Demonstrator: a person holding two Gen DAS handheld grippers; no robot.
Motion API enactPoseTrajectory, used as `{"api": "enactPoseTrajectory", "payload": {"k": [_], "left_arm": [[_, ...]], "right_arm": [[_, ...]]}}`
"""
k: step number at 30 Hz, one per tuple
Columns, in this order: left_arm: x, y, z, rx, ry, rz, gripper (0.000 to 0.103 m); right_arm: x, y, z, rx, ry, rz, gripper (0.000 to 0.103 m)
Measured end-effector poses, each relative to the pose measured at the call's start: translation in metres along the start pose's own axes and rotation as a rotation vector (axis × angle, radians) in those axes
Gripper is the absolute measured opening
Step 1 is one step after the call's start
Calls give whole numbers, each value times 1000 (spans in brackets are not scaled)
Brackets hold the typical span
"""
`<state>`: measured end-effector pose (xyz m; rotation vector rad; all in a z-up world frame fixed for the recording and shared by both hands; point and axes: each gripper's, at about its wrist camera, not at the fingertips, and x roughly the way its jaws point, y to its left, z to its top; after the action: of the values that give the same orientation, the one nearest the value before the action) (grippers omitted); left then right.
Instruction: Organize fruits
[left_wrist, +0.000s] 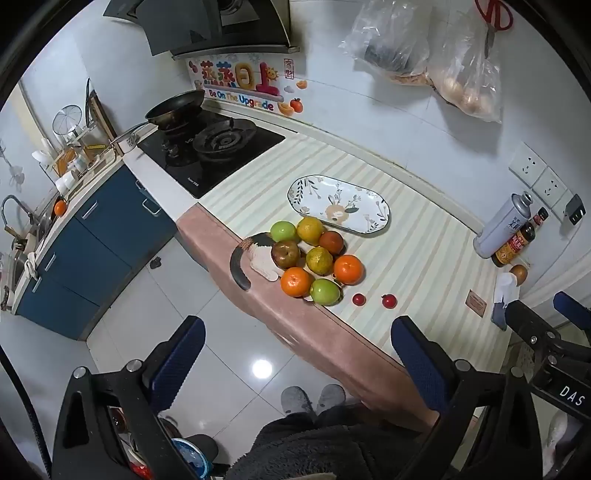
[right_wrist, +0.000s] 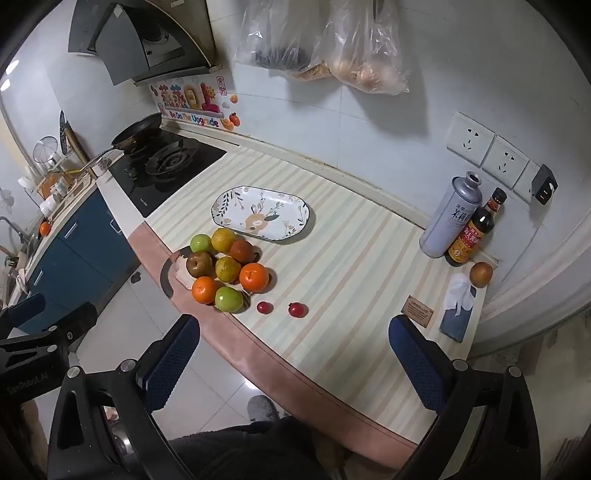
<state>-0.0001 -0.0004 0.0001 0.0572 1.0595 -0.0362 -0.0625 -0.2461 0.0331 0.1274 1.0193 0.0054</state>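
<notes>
Striped matting covers a kitchen counter (right_wrist: 351, 258) whose pink front edge runs diagonally from about 9 o'clock down to 5 o'clock in the right wrist view, with tiled floor beyond it. Both grippers hang off that edge, over the floor. The left gripper (left_wrist: 295, 365) has its blue pads spread wide and nothing between them; the right gripper (right_wrist: 293, 363) is likewise wide open and empty.

A pile of fruit (right_wrist: 225, 271), oranges, green apples and a brownish pear, sits close to the front edge at about 10 o'clock of the right view, resting partly on a flat dark-rimmed dish (right_wrist: 168, 275) that overhangs the edge. Two small red fruits (right_wrist: 264, 307) (right_wrist: 297, 309) lie apart, just right of the pile. An oval patterned plate (right_wrist: 288, 206) stands bare just behind the pile.

Open matting stretches between the plate and 3 o'clock, where a grey canister (right_wrist: 448, 218), a sauce bottle (right_wrist: 471, 234), a lone brown fruit (right_wrist: 481, 274), a phone under tissue (right_wrist: 458, 314) and a small card (right_wrist: 417, 311) crowd the wall. A gas hob (right_wrist: 166, 170) with a pan (right_wrist: 138, 134) lies at 11 o'clock.
</notes>
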Motion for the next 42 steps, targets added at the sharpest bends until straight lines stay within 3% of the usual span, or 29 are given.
{"api": "enactPoseTrajectory", "payload": {"k": [42], "left_arm": [[9,2,8,-13,18,-16,103]], "right_arm": [[14,7,10,-8,16,7,103]]}}
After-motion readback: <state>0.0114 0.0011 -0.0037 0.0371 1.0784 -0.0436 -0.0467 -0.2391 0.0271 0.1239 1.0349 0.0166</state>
